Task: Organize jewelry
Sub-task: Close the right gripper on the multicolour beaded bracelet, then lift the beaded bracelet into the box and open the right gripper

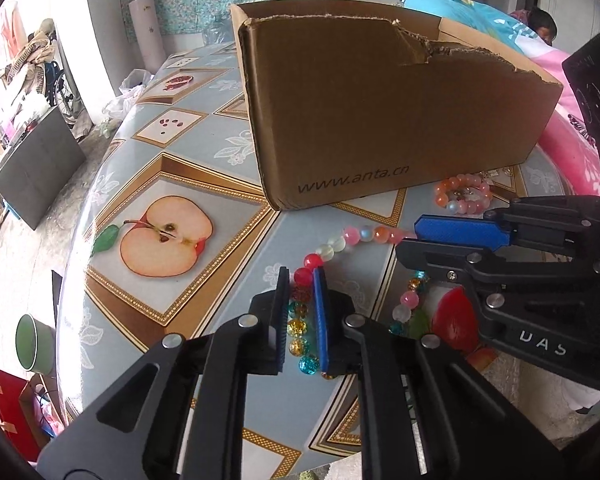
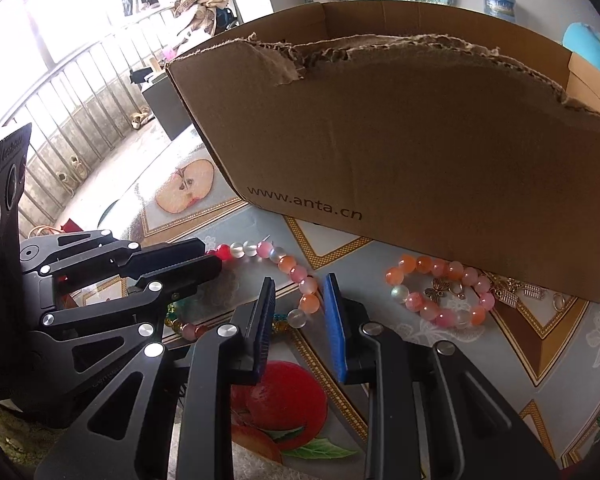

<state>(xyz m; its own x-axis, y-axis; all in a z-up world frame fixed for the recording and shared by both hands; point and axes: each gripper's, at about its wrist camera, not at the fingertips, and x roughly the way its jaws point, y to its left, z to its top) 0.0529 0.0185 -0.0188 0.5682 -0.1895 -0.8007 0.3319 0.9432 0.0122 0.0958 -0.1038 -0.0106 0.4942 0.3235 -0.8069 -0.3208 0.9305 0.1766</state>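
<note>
A long bead necklace (image 1: 356, 236) with pink, orange, red, yellow and teal beads lies on the table; it also shows in the right wrist view (image 2: 296, 272). My left gripper (image 1: 301, 276) is closed on its red and yellow bead stretch. My right gripper (image 2: 298, 286) is open, its fingers either side of the pink-orange beads; it appears in the left wrist view (image 1: 428, 236). A pink-orange bead bracelet (image 2: 440, 296) with a butterfly charm lies by the cardboard box (image 2: 420, 152), also in the left wrist view (image 1: 462, 194). Small metal charms (image 2: 520, 290) lie at the box's base.
The torn-rimmed open box (image 1: 380, 112) marked www.anta.cn stands at the back of the table (image 1: 160, 168) with a fruit-print cloth. The table's rounded edge drops off at the left. A pink and blue quilt (image 1: 572, 120) lies at the right.
</note>
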